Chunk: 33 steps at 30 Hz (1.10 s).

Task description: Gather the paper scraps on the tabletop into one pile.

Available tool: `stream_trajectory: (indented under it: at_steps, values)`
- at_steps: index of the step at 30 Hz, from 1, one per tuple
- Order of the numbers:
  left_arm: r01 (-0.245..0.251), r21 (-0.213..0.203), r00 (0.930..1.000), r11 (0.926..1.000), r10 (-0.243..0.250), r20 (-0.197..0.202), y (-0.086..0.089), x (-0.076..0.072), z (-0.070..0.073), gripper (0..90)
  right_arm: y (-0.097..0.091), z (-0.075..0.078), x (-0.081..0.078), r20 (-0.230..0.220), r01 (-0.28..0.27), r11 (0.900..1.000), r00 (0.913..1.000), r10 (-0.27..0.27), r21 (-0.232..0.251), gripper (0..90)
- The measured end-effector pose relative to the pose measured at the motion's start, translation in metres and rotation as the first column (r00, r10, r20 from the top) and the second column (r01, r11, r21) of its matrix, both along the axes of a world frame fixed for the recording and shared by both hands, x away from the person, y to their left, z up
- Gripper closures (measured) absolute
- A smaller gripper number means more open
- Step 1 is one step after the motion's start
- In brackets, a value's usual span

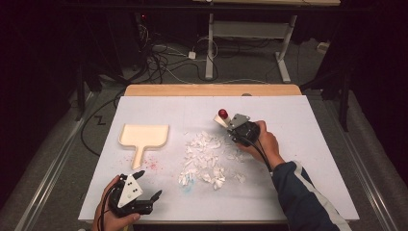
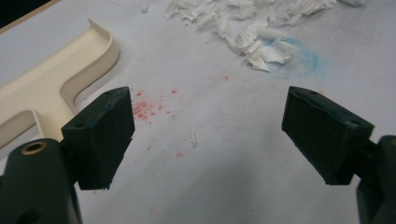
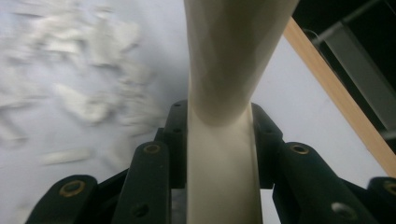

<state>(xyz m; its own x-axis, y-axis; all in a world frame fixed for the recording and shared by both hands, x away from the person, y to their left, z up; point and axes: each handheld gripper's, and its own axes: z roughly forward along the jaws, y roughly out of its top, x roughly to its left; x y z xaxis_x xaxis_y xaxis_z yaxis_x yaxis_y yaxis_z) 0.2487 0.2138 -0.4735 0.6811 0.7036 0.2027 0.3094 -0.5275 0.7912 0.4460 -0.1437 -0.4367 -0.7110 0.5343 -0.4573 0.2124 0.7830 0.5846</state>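
the right gripper [image 1: 230, 124] is near the middle of the white table [image 1: 298, 159], a little toward the far edge, and its jaws are pressed together on the cream handle of a brush [image 3: 224, 140]. in the right gripper view this handle runs straight up between the two black jaws and becomes wider at the top. in the high view a red round end [image 1: 223, 113] shows just beyond this gripper. the heap of white paper scraps [image 1: 207, 159] lies at the centre of the table, just beside the right gripper on its near left side. the cream dustpan [image 1: 143, 137] lies flat toward the left edge, with its handle pointing to the near edge, well apart from the brush. the left gripper [image 1: 146, 185] rests at the near left corner, its jaws spread wide with only bare table between them. some red specks [image 2: 144, 109] mark the table near the dustpan handle, and a blue stain [image 2: 303, 60] is beside the scraps
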Motion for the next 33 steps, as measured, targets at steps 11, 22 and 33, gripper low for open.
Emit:
stream_trajectory:
  at_steps: [11,22,33]
  values:
    - [0.01,0.007,0.9998,0.9999,-0.01,-0.019,-0.003,-0.001,0.0,16.2,-0.004,0.005,-0.069,-0.051,-0.267,0.9637,0.9623,0.267,0.008,67.8]
    - [0.02,0.01,0.9996,0.9998,-0.02,-0.019,-0.006,0.0,0.0,16.2,-0.018,0.029,-0.091,-0.02,-0.279,0.9582,0.9595,0.281,0.062,68.0]
    - [0.015,-0.005,0.9997,0.9999,-0.015,-0.02,-0.005,0.0,0.0,16.2,-0.015,0.05,-0.053,-0.004,-0.213,0.9701,0.9766,0.215,0.116,68.0]
